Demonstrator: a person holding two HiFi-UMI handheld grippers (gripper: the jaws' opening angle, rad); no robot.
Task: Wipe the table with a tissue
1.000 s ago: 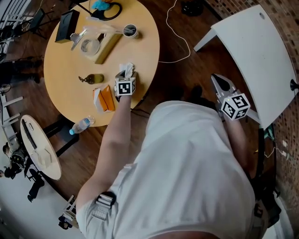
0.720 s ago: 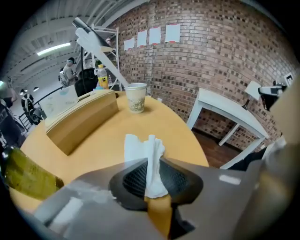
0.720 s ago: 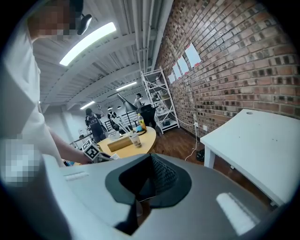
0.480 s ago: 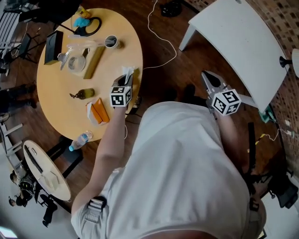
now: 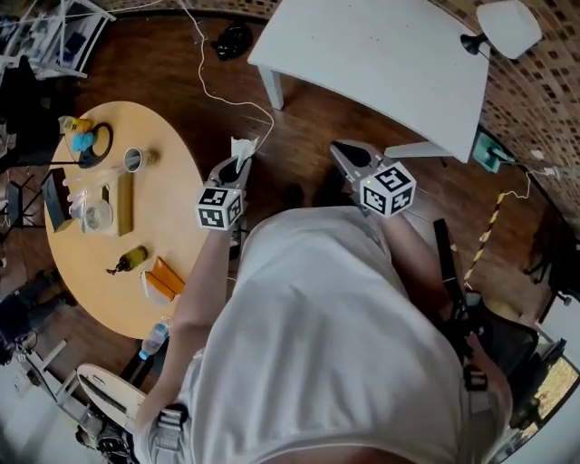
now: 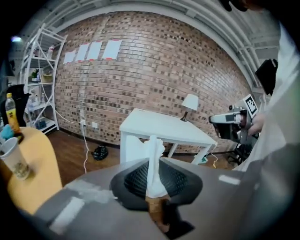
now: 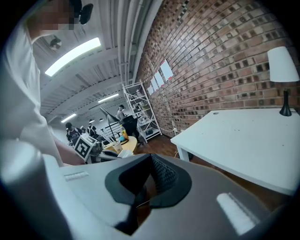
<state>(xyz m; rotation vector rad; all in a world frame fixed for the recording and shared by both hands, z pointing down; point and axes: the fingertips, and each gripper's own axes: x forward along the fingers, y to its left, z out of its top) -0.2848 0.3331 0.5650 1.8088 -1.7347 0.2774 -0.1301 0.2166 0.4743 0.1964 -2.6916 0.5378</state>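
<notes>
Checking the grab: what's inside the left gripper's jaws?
The left gripper pinches a white tissue; its jaws have just been closing. The top sticks up; the lower end is covered.

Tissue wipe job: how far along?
Done: tissue is clamped in the left gripper, whose jaws have just been closing on it. In hand: it hangs above the floor between the round table and the white table. Left: all the wiping; the tissue touches neither table. The right gripper is shut, empty.

On the round surface [image 5: 177, 217] – a cup [image 5: 133, 159], a dark bottle [image 5: 133, 259] lying flat, an orange pack [image 5: 166, 275]. Well apart, a white lamp [image 5: 507, 25] – beside the brick wall [image 5: 535, 100].
</notes>
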